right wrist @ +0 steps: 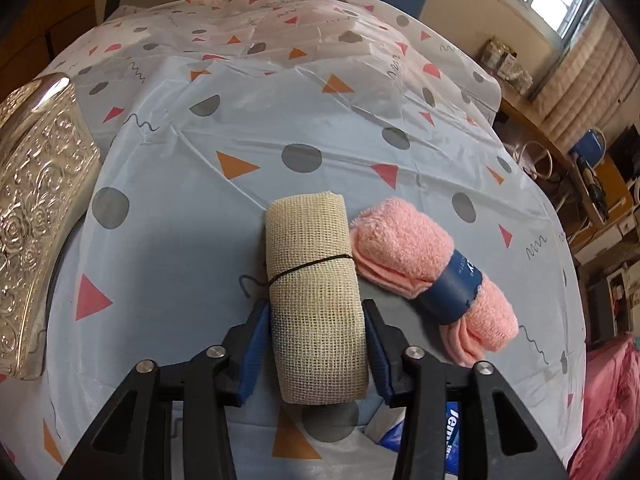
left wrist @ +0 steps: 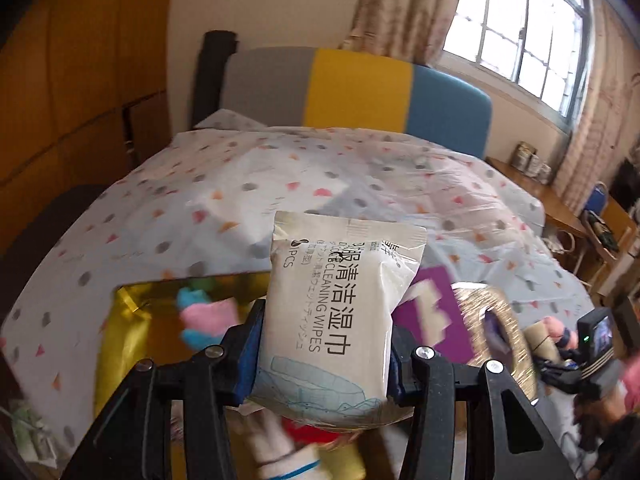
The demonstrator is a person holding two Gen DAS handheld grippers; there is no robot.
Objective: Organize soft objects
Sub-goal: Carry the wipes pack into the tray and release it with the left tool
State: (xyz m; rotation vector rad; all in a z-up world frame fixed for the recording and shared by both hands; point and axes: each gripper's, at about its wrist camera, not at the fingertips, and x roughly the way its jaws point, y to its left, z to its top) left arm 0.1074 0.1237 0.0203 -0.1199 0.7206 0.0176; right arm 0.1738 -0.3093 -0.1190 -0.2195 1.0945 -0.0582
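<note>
Daylit window point(left wrist: 532, 32), beige curtains point(left wrist: 404, 4), wooden wardrobe point(left wrist: 80, 80), patterned tablecloth point(left wrist: 360, 168).

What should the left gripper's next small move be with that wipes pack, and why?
Probably carry it over the yellow box and lower it there. The left gripper is shut on the cleaning wipes pack, held up off the table, and the box beside it already holds soft pink and blue items. The right gripper is clamped on a mesh cloth roll.

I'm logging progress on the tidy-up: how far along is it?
Done: soft toys already sit in the gold box. In hand: the left gripper holds a wipes pack; the right gripper clamps the mesh roll. Left: the pink towel lies on the tablecloth.
</note>
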